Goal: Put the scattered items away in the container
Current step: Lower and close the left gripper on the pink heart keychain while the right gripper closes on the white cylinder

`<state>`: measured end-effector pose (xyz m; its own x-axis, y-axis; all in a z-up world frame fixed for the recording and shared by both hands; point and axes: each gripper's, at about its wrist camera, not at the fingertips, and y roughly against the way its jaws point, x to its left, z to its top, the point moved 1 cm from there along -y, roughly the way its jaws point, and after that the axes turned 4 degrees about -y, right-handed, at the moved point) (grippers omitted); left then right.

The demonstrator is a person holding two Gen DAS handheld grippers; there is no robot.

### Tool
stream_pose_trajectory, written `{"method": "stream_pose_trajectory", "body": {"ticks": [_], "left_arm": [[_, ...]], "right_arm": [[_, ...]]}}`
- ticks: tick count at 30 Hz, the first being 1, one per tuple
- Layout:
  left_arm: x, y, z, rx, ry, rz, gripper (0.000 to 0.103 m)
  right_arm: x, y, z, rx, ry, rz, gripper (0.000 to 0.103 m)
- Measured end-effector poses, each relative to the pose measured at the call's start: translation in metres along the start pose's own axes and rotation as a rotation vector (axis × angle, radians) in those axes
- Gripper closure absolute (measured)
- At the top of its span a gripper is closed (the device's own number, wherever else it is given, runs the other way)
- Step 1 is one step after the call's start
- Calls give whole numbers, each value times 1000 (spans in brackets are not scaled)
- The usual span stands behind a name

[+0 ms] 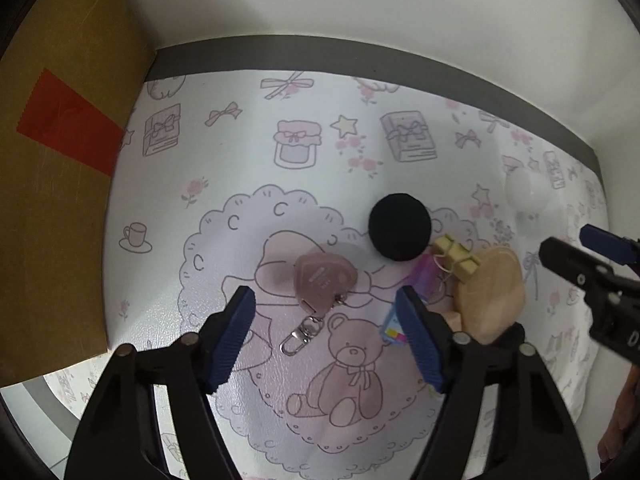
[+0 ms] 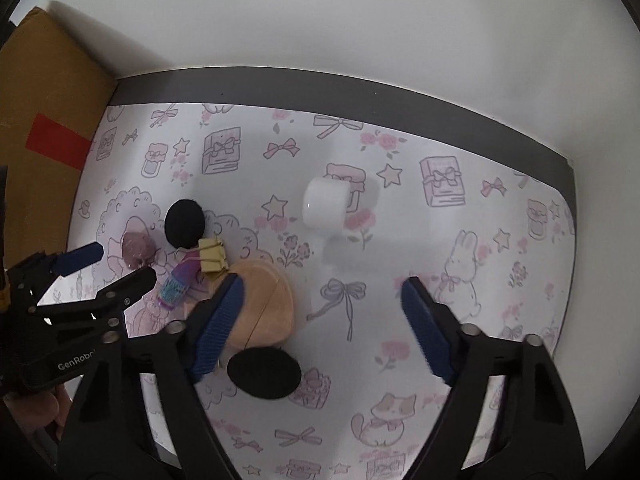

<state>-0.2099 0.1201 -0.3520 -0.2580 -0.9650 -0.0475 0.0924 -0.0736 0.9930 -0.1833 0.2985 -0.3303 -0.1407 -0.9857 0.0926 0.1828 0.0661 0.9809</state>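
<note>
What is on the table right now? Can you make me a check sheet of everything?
Surface: table mat printed with bears, bows and books, lying flat.
Job's things: pink heart keychain, two black round puffs, yellow clip, purple little bottle, peach puff, all loose on the mat. White cup lies on its side, apart from the rest.
Clutter: nothing seen.
Grippers: left gripper open above the keychain, holding nothing; right gripper open, holding nothing.
Cables: nothing seen.
Surroundings: cardboard box with red tape at the left edge, white wall behind.
</note>
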Motion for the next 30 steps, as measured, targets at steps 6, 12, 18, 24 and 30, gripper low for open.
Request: {"method": "stream_pose_trajectory", "body": {"ticks": [6, 12, 18, 24, 30], "left_arm": [[2, -6, 2, 11, 22, 3, 52], [0, -11, 1, 22, 24, -4, 68], [0, -10, -1, 17, 28, -7, 68], [-1, -7, -4, 9, 32, -8, 68], [-6, -4, -7, 3, 32, -7, 68]], "right_arm": [[-3, -11, 13, -3, -3, 2, 28], [-4, -20, 25, -2, -1, -9, 29], [-5, -33, 31, 20, -12, 9, 45], [-6, -40, 35, 33, -17, 28, 65], [-7, -40, 34, 37, -12, 43, 74]]}}
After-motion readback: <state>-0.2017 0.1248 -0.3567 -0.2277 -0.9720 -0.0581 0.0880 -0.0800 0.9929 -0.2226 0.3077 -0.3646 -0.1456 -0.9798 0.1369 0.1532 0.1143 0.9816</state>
